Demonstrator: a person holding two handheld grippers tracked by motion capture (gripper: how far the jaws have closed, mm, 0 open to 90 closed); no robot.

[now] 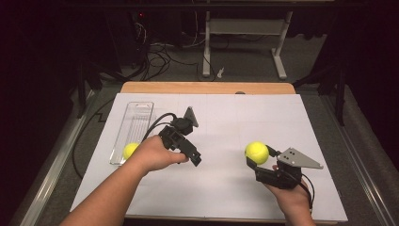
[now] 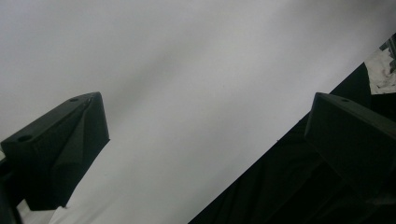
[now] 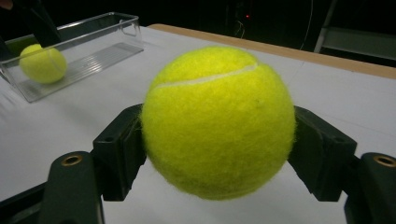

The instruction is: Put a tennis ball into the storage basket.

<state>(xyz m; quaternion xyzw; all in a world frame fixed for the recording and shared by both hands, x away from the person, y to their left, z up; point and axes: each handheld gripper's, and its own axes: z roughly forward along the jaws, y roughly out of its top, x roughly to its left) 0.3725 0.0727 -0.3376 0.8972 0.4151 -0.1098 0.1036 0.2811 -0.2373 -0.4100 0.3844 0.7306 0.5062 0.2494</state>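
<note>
Right gripper (image 1: pixel 258 165), nearest the table's front edge, clamps a tennis ball (image 1: pixel 256 152) between both jaws, lifted off the white mat (image 1: pixel 226 188); that hand reaches in palm-down from below. Left gripper (image 1: pixel 195 160) sits mid-mat, jaws spread wide with nothing between, forearm angled in from the lower left. Farther left, a second ball (image 1: pixel 130 150) already lies in the clear tray (image 1: pixel 141 113). Judging by this, one ball is delivered and one remains.

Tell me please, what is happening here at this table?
A person works with a gripper in each hand. The right gripper is shut on a tennis ball, its fingers pressing both sides. The left gripper is open, holding nothing, over the white table cover. A second tennis ball already lies in the clear tray at the left.
</note>
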